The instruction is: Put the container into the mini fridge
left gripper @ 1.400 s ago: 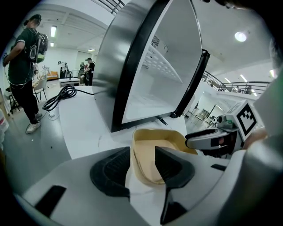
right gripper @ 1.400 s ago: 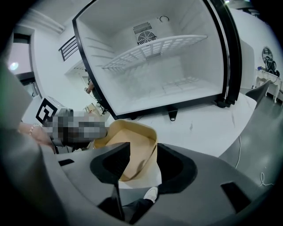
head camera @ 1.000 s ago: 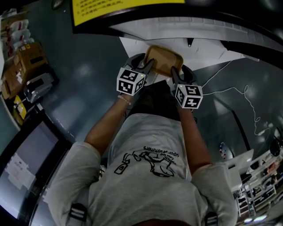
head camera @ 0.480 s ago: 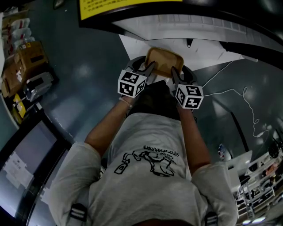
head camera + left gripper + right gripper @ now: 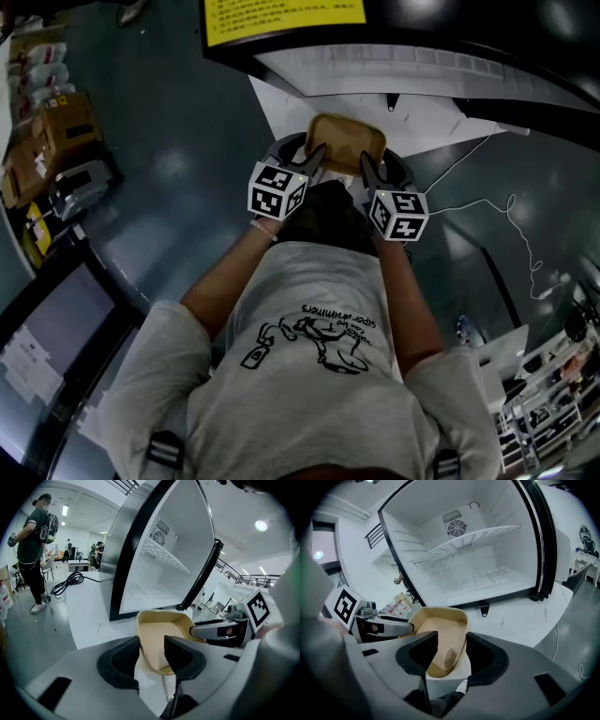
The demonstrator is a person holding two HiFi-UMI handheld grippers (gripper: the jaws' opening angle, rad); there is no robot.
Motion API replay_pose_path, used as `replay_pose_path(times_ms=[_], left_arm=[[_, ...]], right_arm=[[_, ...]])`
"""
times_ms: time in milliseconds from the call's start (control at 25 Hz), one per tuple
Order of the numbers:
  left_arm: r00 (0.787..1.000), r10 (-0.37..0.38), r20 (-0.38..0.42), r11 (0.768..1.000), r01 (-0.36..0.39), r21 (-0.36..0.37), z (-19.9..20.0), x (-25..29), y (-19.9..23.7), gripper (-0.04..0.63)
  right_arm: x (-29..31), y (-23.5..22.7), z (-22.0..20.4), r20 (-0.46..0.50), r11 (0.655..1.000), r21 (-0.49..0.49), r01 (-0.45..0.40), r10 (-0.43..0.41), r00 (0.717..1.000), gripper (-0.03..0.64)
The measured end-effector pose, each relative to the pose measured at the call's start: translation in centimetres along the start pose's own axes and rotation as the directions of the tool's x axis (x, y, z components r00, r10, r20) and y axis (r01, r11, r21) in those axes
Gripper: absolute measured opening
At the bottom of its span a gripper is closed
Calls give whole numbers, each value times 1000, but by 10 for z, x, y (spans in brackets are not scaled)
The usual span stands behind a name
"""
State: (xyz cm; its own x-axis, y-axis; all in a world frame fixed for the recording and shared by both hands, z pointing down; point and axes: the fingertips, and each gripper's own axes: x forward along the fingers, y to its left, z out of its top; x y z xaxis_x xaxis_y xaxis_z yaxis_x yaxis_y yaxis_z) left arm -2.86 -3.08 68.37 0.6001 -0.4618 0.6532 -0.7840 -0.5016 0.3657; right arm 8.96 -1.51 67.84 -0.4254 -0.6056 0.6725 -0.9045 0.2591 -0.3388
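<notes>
- Head view: the left gripper [image 5: 314,157] and right gripper [image 5: 367,167] each clamp an opposite side of the tan container [image 5: 348,141]. It is held just ahead of both sets of fingertips, in front of the open mini fridge [image 5: 375,62] and not inside it.
- Left gripper view: the jaws are nearly closed on the container's wall, with 1 finger [image 5: 180,652] inside it and 1 outside. Far left of the fingers, a person [image 5: 32,550] stands by a coiled cable [image 5: 68,582].
- Right gripper view: the same pinch on the opposite wall. Only here does the fridge face the fingers squarely, showing 1 wire shelf [image 5: 468,543] and a round fan vent [image 5: 457,528] above them.
</notes>
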Motion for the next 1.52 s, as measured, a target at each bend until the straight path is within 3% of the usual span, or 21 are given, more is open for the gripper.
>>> replay_pose_path(times_ms=[1520], left_arm=[[989,-20,146,1000,21,-7,115,-98,-73,173]], right_arm=[[-113,38,128,185,995,-98,-9,27,982,181]])
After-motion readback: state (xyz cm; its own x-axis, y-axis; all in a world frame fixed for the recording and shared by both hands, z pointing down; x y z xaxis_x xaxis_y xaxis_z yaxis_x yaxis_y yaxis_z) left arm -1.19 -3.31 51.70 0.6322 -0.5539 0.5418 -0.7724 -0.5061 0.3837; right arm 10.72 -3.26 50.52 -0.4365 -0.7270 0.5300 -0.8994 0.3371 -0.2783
